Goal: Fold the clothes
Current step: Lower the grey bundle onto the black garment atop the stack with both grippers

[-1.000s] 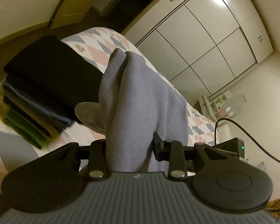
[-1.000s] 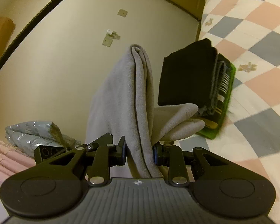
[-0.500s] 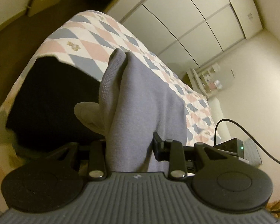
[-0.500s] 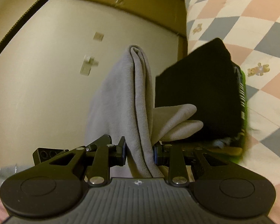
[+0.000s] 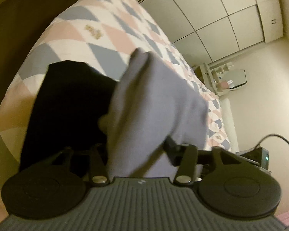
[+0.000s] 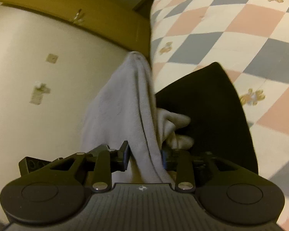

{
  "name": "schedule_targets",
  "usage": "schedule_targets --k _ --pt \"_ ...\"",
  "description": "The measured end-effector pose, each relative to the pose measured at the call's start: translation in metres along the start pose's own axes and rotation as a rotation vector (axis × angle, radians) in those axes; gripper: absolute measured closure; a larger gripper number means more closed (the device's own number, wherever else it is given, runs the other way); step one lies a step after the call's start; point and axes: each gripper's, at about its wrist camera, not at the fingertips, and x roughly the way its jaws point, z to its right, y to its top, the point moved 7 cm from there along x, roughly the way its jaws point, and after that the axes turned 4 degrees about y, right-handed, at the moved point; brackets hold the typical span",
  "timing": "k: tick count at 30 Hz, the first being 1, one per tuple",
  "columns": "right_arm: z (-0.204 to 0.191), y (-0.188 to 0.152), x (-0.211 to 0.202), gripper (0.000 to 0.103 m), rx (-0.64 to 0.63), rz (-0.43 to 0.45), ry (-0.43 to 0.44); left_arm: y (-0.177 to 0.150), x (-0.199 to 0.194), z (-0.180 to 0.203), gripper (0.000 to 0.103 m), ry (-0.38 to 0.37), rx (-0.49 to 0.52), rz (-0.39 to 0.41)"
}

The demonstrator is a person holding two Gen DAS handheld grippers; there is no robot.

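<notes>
A folded grey garment (image 5: 154, 104) rises between the fingers of my left gripper (image 5: 136, 150), which is shut on it. The same grey garment (image 6: 125, 104) is also clamped in my right gripper (image 6: 144, 154), with a loose fold bulging out to its right. Both grippers hold it in the air just above a stack of folded clothes whose top is a black garment (image 5: 67, 100), seen to the right of the cloth in the right wrist view (image 6: 212, 111). The stack rests on the bed's checked quilt (image 6: 231, 28).
The quilt (image 5: 90, 30) of pink, grey and white squares ends at a corner close to the stack. A wall (image 6: 38, 67) and brown floor lie beyond. White wardrobe doors (image 5: 221, 19), a small shelf unit (image 5: 217, 77) and a black box with a cable (image 5: 260, 156) are to the right.
Both grippers have carried the grey garment over the stack and tilted to look down on it. The stack's side layers have dropped out of sight, leaving only its black top.
</notes>
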Motion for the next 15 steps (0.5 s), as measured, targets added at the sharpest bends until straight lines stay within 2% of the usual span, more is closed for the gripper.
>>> schedule_targets --k 3,5,8,9,10,11,12,13,15 --pt "0.008 0.001 0.007 0.059 0.029 0.04 0.04 0.002 -0.007 -0.004 0.043 -0.009 0.016 0.016" --pt "0.006 0.0 0.001 0.049 0.037 0.064 0.063 0.001 -0.017 0.002 0.045 -0.016 0.053 0.034" --pt "-0.003 0.003 -0.009 0.034 0.006 0.104 0.083 0.005 -0.027 0.007 0.044 -0.068 0.066 0.057" --pt "-0.007 0.008 -0.008 0.034 -0.009 0.111 0.086 0.007 -0.025 0.007 0.045 -0.081 0.06 0.053" --pt "-0.009 0.011 -0.004 0.04 -0.03 0.102 0.077 0.008 -0.021 0.007 0.055 -0.083 0.06 0.044" --pt "-0.011 0.014 -0.001 0.06 -0.051 0.091 0.067 0.005 -0.019 0.009 0.069 -0.07 0.081 0.034" --pt "-0.013 0.014 -0.001 0.069 -0.083 0.087 0.037 0.002 -0.019 0.012 0.07 -0.05 0.126 0.042" --pt "-0.018 0.012 -0.001 0.075 -0.145 0.091 0.024 -0.001 -0.025 0.017 0.071 -0.046 0.18 0.071" --pt "-0.044 -0.002 -0.011 0.076 -0.411 0.142 0.003 -0.008 -0.04 0.028 0.074 -0.06 0.285 0.157"
